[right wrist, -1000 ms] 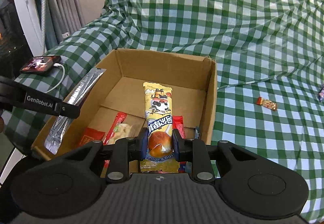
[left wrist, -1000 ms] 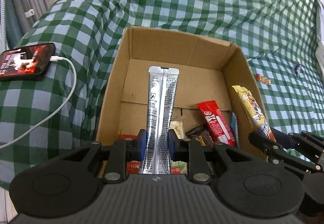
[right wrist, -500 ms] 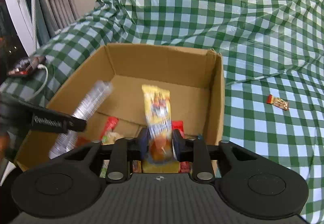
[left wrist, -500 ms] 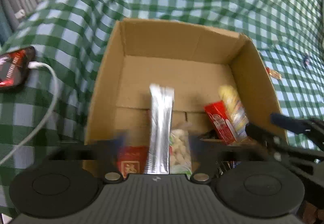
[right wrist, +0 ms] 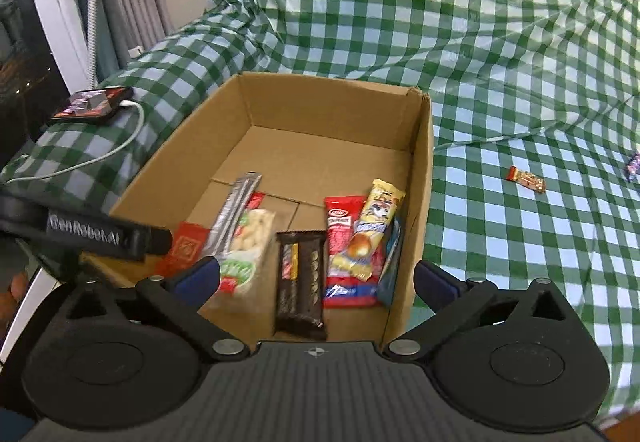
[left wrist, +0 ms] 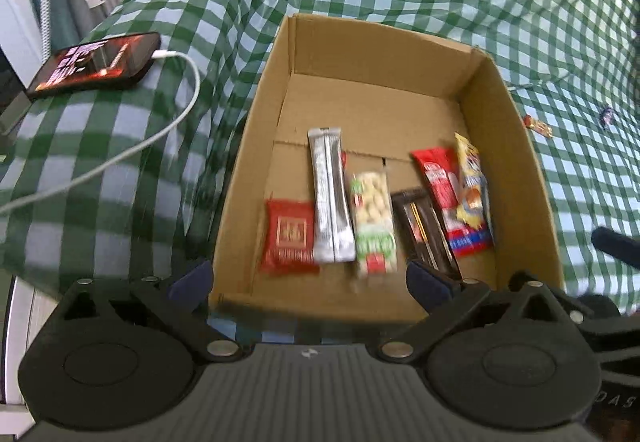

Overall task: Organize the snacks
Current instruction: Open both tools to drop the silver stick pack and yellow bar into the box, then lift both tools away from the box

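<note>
An open cardboard box (left wrist: 516, 146) (right wrist: 420, 178) sits on the checked cloth and holds several snacks in a row. The silver stick pack (left wrist: 330, 194) (right wrist: 232, 214) lies in it next to a red packet (left wrist: 289, 236). The yellow snack pack (left wrist: 472, 186) (right wrist: 370, 230) lies at the right, over a red pack (left wrist: 436, 178). My left gripper (left wrist: 310, 280) is open and empty above the box's near wall. My right gripper (right wrist: 316, 276) is open and empty above the box's near right corner. The left gripper's finger (right wrist: 104, 236) shows in the right wrist view.
A phone (left wrist: 96, 64) (right wrist: 90, 104) with a white cable (left wrist: 176, 118) lies left of the box. A small orange candy (left wrist: 538, 126) (right wrist: 526, 180) and a dark wrapped candy (left wrist: 606, 114) (right wrist: 632, 166) lie on the cloth to the right.
Both grippers have opened and let go: the silver stick pack and the yellow snack pack now lie in the box. Both grippers have drawn back and up.
</note>
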Demonstrator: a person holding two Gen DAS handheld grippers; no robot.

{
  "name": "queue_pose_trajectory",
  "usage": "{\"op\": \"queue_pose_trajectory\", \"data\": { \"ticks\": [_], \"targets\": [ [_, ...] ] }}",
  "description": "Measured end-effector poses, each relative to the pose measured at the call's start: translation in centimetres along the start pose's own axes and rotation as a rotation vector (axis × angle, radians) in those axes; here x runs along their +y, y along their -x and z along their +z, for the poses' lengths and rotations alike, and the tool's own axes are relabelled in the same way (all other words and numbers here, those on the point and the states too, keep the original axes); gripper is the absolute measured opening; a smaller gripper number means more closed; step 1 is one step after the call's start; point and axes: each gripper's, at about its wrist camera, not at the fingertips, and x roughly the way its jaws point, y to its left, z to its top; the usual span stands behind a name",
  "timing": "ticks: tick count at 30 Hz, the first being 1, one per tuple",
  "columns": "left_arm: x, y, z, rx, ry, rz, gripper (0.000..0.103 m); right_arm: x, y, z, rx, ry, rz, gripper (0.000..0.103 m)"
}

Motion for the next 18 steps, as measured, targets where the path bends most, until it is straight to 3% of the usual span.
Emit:
{"op": "queue_pose_trajectory", "data": {
  "ticks": [10,18],
  "targets": [
    [-0.1,5.7,-3.0,-0.109,0.031,0.03,0.103,1.5,7.0,-1.5,-0.136,0.021,-0.041,0.102],
    [-0.7,8.9,-5.8,-0.165,0.008,0.04,0.103,2.4,10.6,-4.7,-0.172,0.038,-0.051,0.102]
  ]
}}
